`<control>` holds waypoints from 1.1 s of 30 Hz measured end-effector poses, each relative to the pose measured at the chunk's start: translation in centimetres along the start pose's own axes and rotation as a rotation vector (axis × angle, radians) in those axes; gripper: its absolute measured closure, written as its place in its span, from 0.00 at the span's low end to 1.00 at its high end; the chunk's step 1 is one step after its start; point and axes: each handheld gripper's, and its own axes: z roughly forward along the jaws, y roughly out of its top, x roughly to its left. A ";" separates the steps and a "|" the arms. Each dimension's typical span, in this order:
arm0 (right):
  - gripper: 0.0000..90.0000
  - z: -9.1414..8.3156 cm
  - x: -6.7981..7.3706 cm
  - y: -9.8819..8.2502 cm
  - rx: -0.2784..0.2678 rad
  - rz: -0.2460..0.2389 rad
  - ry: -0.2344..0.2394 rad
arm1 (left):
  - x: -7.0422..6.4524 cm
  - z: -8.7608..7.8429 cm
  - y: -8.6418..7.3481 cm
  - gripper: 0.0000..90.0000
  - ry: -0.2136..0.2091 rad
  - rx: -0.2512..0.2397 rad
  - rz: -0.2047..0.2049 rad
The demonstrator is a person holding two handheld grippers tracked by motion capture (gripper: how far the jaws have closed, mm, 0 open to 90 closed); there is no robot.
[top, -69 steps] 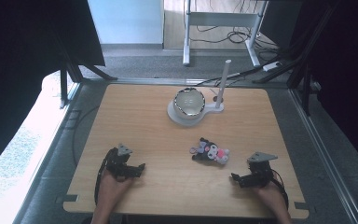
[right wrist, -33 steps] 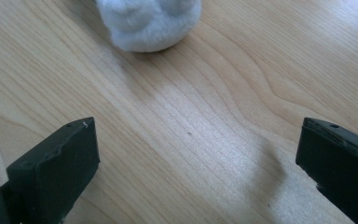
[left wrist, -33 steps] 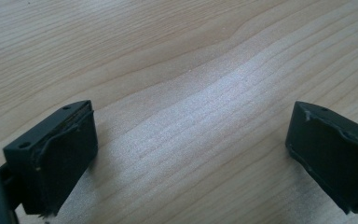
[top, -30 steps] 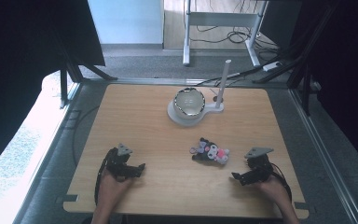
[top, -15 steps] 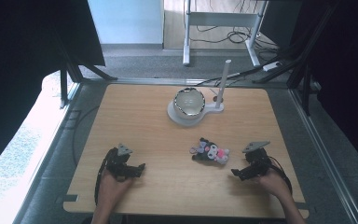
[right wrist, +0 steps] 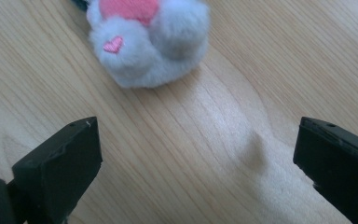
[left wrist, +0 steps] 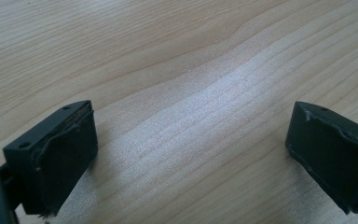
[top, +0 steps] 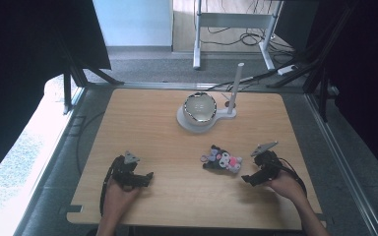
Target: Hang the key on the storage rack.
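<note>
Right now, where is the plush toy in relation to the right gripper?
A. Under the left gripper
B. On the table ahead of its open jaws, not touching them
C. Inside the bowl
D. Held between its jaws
B: the plush toy lies on the table ahead of the right gripper, whose jaws stand wide apart and clear of it.

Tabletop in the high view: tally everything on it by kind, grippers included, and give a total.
Plush toy: 1
Round mirror on a white base with an upright white post: 1
Hand-held grippers, left gripper and right gripper, both with jaws open: 2
Total: 4
</note>
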 end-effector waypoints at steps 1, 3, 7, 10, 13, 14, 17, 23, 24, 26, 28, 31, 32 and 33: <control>0.01 0.0 0.0 0.0 0.000 0.000 0.000 | 0.0 0.0 0.0 0.02 0.000 0.000 0.000; 0.01 0.1 0.0 0.3 0.011 -0.007 0.002 | 0.0 0.0 0.0 0.02 0.000 0.000 0.000; 0.01 0.3 -0.2 1.0 0.031 -0.018 0.010 | 0.0 0.0 0.0 0.02 0.000 0.000 0.000; 0.01 0.3 -0.2 1.6 0.044 -0.031 0.014 | 0.0 0.0 0.0 0.02 0.000 -0.001 -0.002; 0.02 0.3 -0.1 2.1 0.054 -0.039 0.017 | 0.0 0.0 0.0 0.02 0.000 0.001 0.000; 0.02 0.4 -0.1 2.6 0.064 -0.057 0.020 | 0.0 0.0 0.0 0.02 0.000 0.001 0.000; 0.02 0.5 -0.1 3.1 0.075 -0.072 0.022 | 0.0 0.0 0.0 0.02 0.000 0.000 0.000; 0.02 0.9 0.4 4.7 0.113 -0.117 0.041 | 0.0 0.0 0.0 0.02 0.000 0.001 0.001; 0.02 1.0 0.5 4.9 0.122 -0.125 0.043 | 0.0 0.0 0.0 0.02 0.000 0.001 0.001; 0.02 1.4 0.7 5.4 0.143 -0.154 0.048 | 0.0 0.0 0.0 0.02 0.000 0.001 0.001; 0.03 1.6 0.9 5.8 0.162 -0.170 0.049 | 0.0 0.0 0.0 0.02 0.000 0.001 0.000; 0.04 2.2 1.0 6.8 0.193 -0.198 0.058 | 0.0 0.0 0.0 0.02 0.000 0.001 0.001; 0.04 2.2 1.0 6.8 0.193 -0.198 0.058 | 0.0 0.0 0.0 0.02 0.000 0.001 0.000; 0.06 2.6 1.1 7.3 0.212 -0.210 0.062 | 0.0 0.0 0.0 0.02 0.000 0.001 0.000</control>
